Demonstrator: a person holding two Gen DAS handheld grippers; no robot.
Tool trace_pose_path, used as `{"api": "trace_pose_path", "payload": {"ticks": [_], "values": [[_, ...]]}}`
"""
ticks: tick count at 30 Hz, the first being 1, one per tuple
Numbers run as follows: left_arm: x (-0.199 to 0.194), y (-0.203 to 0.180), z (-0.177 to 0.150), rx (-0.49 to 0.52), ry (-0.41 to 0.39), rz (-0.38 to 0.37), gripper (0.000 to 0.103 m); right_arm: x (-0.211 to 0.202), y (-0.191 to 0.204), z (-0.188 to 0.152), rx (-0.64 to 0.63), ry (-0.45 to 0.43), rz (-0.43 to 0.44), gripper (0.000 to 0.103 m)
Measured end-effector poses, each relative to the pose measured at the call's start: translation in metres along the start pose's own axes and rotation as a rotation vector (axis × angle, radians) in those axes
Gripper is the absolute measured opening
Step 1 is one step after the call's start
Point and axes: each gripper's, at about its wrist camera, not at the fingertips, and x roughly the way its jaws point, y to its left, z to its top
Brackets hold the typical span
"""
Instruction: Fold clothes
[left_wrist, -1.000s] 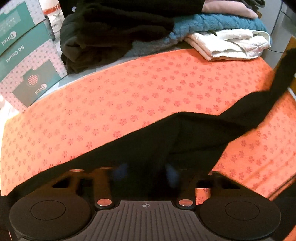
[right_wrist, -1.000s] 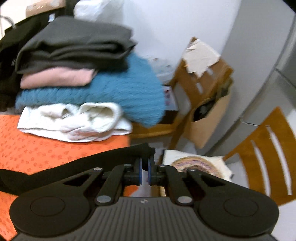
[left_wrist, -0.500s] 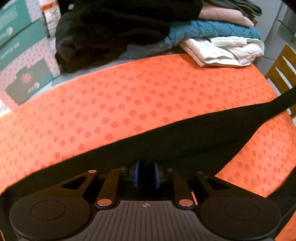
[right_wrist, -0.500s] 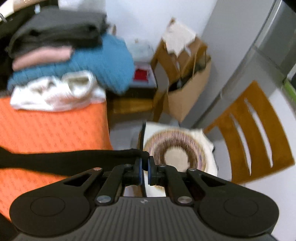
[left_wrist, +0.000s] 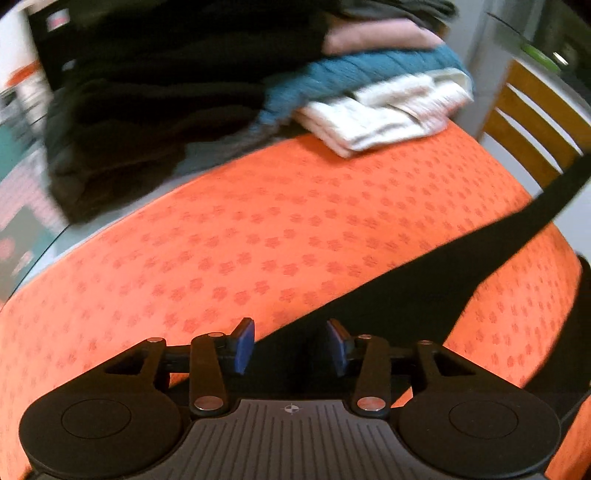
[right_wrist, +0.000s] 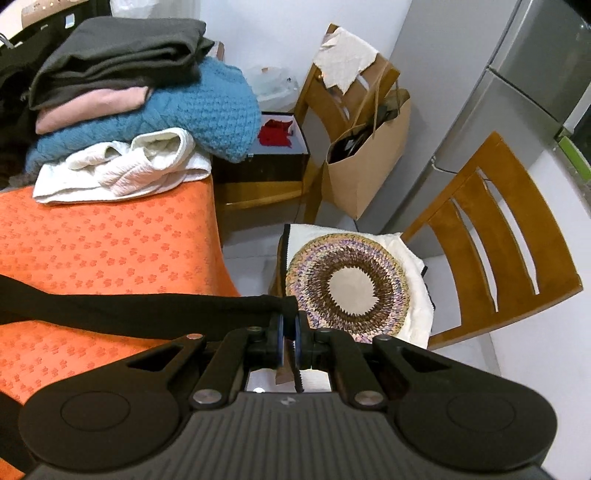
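Black garment (right_wrist: 122, 310) pinched in right tongs (right_wrist: 290, 334), left tongs (left_wrist: 291, 345) just opening, unpinched.

Home: fridge (right_wrist: 517, 74), wooden chair (right_wrist: 491, 236), folded clothes (right_wrist: 147, 122).

Folded garments stacked at the table's far end: 4, namely 1 dark grey (right_wrist: 118, 48), 1 pink (right_wrist: 92, 105), 1 blue knit (right_wrist: 207, 110), 1 white (right_wrist: 122, 168). Heaped black clothes (left_wrist: 155, 110) beside them: number cannot be told. Long black garment (right_wrist: 140, 310) stretched over the table: 1. Orange patterned cloth (right_wrist: 103, 243): 1. Wooden chairs: 2 ( (right_wrist: 491, 236), (right_wrist: 314, 96)). Round woven cushion (right_wrist: 347, 284): 1. Brown paper bag (right_wrist: 369, 162): 1.
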Motion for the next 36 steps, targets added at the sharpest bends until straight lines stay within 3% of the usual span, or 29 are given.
{"api": "trace_pose_path", "payload": {"ticks": [6, 10, 11, 12, 13, 17, 22, 26, 36], "values": [[0.019, -0.015, 0.006, 0.168, 0.045, -0.121, 0.051, -0.01, 0.004, -0.003, 0.0, -0.004, -0.012, 0.006], [0.027, -0.02, 0.011, 0.216, 0.05, -0.14, 0.05, -0.013, 0.007, -0.006, 0.004, 0.001, -0.019, 0.006], [0.028, -0.02, 0.012, 0.222, 0.046, -0.152, 0.047, -0.014, 0.007, -0.007, 0.006, 0.003, -0.02, 0.006], [0.027, -0.02, 0.012, 0.23, 0.041, -0.179, 0.017, -0.015, 0.007, -0.008, 0.008, 0.005, -0.022, 0.006], [0.026, -0.021, 0.012, 0.24, 0.036, -0.216, 0.003, -0.016, 0.007, -0.01, 0.011, 0.007, -0.024, 0.006], [0.006, -0.022, 0.005, 0.251, -0.035, -0.264, 0.004, -0.028, 0.005, -0.017, 0.018, 0.02, -0.038, 0.006], [-0.023, -0.02, -0.001, 0.219, -0.064, -0.313, 0.004, -0.042, -0.006, -0.036, 0.035, 0.076, -0.023, 0.006], [-0.019, -0.015, 0.002, 0.192, -0.058, -0.288, 0.004, -0.001, -0.005, -0.038, 0.025, 0.159, -0.01, 0.007], [0.019, 0.0, 0.027, 0.085, -0.006, -0.188, 0.004, 0.141, -0.003, 0.001, 0.028, 0.272, 0.049, 0.007]]}}
